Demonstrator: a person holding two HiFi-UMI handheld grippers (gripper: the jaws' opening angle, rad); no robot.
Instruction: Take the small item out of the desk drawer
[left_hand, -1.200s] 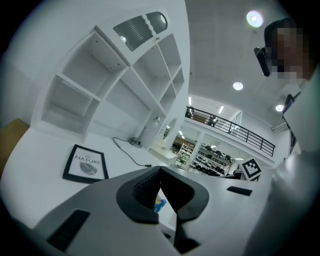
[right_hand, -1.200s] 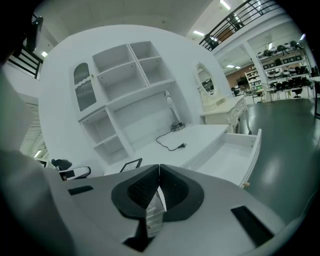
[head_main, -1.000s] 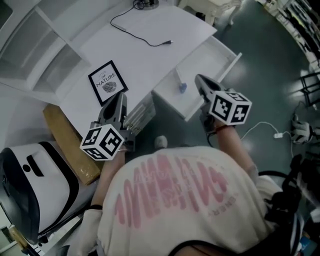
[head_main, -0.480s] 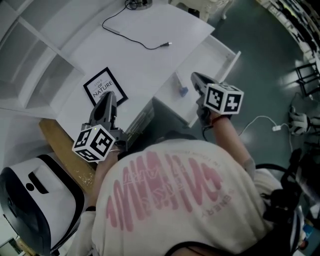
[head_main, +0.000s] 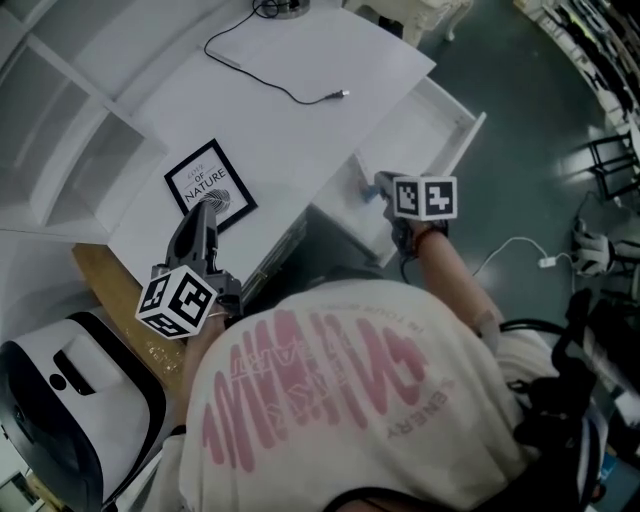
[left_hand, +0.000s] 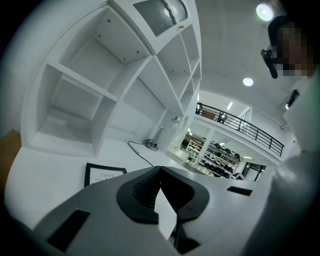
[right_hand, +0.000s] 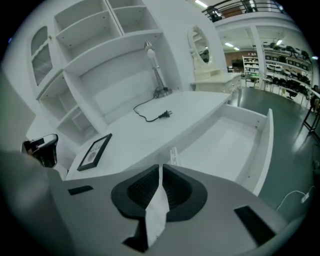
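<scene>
The white desk drawer (head_main: 463, 137) stands pulled out; its bare floor shows in the right gripper view (right_hand: 227, 142). A small blue item (head_main: 369, 194) lies in the drawer's near left corner. My right gripper (head_main: 381, 184) hovers right at that item, mostly hiding it. Its jaws (right_hand: 160, 168) are shut tip to tip with nothing visible between them, aimed over the drawer's left wall. My left gripper (head_main: 205, 213) rests over the desk top by the framed print (head_main: 209, 186), and it is shut (left_hand: 160, 169) with nothing in it.
A black cable (head_main: 280, 85) and a lamp (right_hand: 156, 70) are on the desk (head_main: 300, 140). Open shelves (head_main: 70, 130) rise behind. A brown board (head_main: 105, 285) and a white and black device (head_main: 70, 400) are at the lower left. A white cord (head_main: 530, 250) lies on the floor.
My right gripper has moved forward to the drawer's near left corner, now covering most of the blue item. My left gripper has shifted slightly left beside the framed print.
</scene>
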